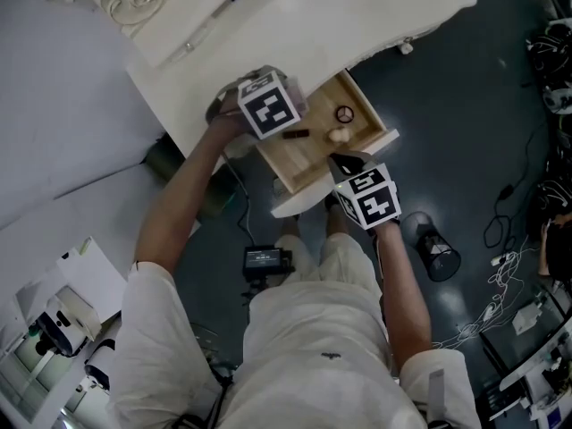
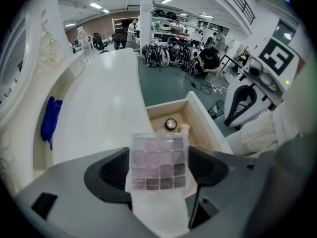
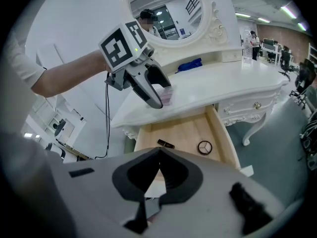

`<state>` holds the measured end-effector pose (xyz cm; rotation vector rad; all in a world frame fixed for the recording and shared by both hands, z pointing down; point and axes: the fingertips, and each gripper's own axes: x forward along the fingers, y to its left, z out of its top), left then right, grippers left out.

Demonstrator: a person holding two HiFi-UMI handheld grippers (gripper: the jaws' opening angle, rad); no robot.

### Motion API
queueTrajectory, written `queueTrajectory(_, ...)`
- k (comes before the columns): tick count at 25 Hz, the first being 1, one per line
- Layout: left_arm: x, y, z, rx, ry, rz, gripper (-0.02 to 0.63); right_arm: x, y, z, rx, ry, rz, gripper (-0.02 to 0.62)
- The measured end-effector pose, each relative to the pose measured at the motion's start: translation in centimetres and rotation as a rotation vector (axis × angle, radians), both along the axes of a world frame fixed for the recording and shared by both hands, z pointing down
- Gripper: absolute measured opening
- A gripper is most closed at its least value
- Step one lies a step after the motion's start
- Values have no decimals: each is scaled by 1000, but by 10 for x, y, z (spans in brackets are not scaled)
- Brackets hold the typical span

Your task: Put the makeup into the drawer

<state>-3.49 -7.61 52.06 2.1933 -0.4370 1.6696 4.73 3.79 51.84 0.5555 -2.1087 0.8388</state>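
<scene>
Eyeshadow palette [image 2: 158, 161], lettered MUGE LEEN on its clear lid over a grid of square mauve, pink and grey-brown pans, sits clamped by its edges in the left gripper [image 3: 157, 99]. It is held above the front edge of the white dressing table [image 3: 223, 86], not yet in the open wooden drawer [image 3: 184, 132] just below. At the drawer's near side the right gripper [image 3: 159, 155] has its jaws pressed together on nothing, and a dark stick [image 3: 165, 144] and a round compact [image 3: 205, 147] lie apart on the drawer floor.
</scene>
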Motion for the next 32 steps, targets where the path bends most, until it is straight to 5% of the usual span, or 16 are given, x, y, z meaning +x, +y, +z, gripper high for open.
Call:
queueTrajectory(13, 43, 63, 8, -32, 5, 55, 377, 23, 18, -8, 17, -2, 7, 12)
queueTrajectory(32, 52, 151, 130, -173, -39, 157, 377, 35, 34, 23, -30, 28, -29, 12)
